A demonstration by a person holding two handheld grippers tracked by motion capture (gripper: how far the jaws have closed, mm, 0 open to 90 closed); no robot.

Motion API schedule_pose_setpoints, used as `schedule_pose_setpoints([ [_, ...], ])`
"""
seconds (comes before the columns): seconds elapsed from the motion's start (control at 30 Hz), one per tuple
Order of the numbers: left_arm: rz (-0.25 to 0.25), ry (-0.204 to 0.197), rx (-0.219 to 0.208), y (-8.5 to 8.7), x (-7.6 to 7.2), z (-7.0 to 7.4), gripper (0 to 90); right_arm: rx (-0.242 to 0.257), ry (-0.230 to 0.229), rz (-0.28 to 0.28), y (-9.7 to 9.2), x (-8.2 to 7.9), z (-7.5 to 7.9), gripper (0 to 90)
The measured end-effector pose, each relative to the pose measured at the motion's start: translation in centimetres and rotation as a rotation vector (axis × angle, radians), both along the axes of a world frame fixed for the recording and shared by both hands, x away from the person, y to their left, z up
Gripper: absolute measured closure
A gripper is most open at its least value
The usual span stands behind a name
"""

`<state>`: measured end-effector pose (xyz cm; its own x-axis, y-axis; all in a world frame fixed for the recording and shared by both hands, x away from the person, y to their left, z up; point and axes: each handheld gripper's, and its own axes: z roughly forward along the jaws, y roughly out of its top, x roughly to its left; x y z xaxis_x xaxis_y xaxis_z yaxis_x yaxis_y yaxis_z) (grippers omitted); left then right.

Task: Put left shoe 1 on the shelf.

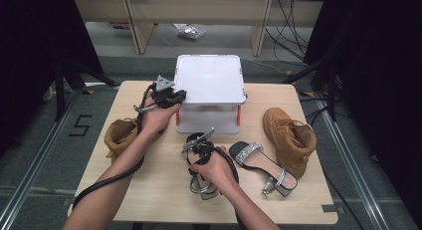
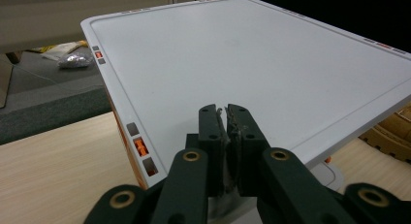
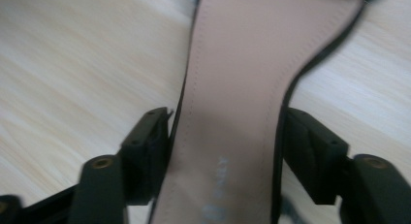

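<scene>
2 grippers in play. Right gripper (image 3: 225, 151) straddles the pink insole of a black strappy heeled sandal (image 3: 232, 112) lying on the light wooden table (image 1: 149, 190), near its front edge; jaws at each side of the sole, contact unclear. Left gripper (image 2: 228, 132) has jaws nearly together, nothing between them, hovering over the white plastic box lid (image 2: 252, 64). Matching silver-strapped sandal (image 1: 261, 165) lies just beside.

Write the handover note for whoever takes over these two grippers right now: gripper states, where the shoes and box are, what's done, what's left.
Left gripper: shut, its tips over the near edge of the white box's lid.
Right gripper: jaws either side of a sandal's insole on the table; contact not clear.
Second sandal and two tan boots lie on the table.
Done: nothing boxed as far as shows; lid sits on the box.
Left: probably open the box and pack the shoes.
</scene>
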<state>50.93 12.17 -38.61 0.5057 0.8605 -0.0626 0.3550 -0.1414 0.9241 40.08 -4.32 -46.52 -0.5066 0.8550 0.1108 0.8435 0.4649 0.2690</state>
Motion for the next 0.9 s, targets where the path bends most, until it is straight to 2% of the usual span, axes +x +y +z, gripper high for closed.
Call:
schedule_pose_setpoints([
  [0.07, -0.001, 0.003, 0.001, 0.0, 0.0, 0.0, 84.8, -0.034, 0.004, 0.035, -1.1, -0.4, 0.5, 43.0],
  [0.17, -0.004, -0.001, -0.003, 0.1, 0.0, 0.0, 84.8, -0.027, 0.012, 0.052, -1.9, -0.7, 0.5, 42.7],
  [0.2, -0.004, 0.000, -0.003, 0.1, 0.0, -0.1, 84.8, -0.027, 0.012, 0.052, -1.9, -0.7, 0.5, 42.7],
  [0.27, -0.004, 0.006, -0.004, 0.1, 0.1, 0.0, 84.8, -0.051, -0.003, 0.091, -1.8, -0.8, 0.5, 41.6],
  [0.33, -0.004, 0.006, -0.003, 0.1, 0.1, 0.0, 84.8, -0.051, 0.001, 0.095, -1.7, -0.8, 0.4, 40.7],
  [0.37, -0.003, 0.007, -0.007, 0.0, 0.1, 0.0, 84.8, -0.052, 0.009, 0.124, -1.7, -0.6, 0.3, 38.7],
  [0.4, -0.006, 0.009, -0.003, 0.1, 0.1, 0.1, 84.8, -0.054, 0.017, 0.115, -1.5, -0.6, 0.2, 38.0],
  [0.47, -0.008, 0.013, 0.000, 0.1, 0.1, 0.1, 85.0, -0.066, 0.015, 0.140, -1.5, -0.4, 0.0, 36.9],
  [0.6, -0.006, 0.015, -0.005, 0.2, 0.2, 0.1, 86.0, -0.090, 0.027, 0.147, -1.1, -0.3, -0.3, 37.0],
  [0.63, -0.007, 0.015, -0.006, 0.3, 0.2, 0.1, 87.4, -0.100, 0.034, 0.154, -1.0, -0.1, -0.3, 41.6],
  [0.67, -0.006, 0.014, -0.008, 0.3, 0.2, 0.0, 88.3, -0.114, 0.034, 0.119, -0.8, -0.2, -0.2, 42.3],
  [0.73, -0.003, 0.015, -0.009, 0.4, 0.2, 0.0, 89.3, -0.108, 0.046, 0.100, -0.8, -0.2, -0.3, 42.8],
  [0.77, -0.002, 0.013, -0.008, 0.3, 0.2, 0.0, 89.5, -0.107, 0.034, 0.124, -1.0, 0.0, -0.3, 42.9],
  [0.8, -0.002, 0.013, -0.008, 0.3, 0.2, 0.0, 89.6, -0.107, 0.034, 0.124, -1.0, 0.0, -0.3, 42.9],
  [0.83, -0.001, 0.010, -0.004, 0.3, 0.1, 0.0, 89.6, -0.093, 0.040, 0.094, -1.0, -0.2, -0.3, 43.1],
  [0.87, -0.001, 0.010, -0.004, 0.3, 0.1, 0.0, 89.7, -0.094, 0.022, 0.125, -1.2, 0.0, -0.3, 43.1],
  [0.9, 0.000, 0.008, 0.000, 0.2, 0.1, 0.0, 89.7, -0.076, 0.039, 0.086, -1.1, -0.1, -0.2, 43.2],
])
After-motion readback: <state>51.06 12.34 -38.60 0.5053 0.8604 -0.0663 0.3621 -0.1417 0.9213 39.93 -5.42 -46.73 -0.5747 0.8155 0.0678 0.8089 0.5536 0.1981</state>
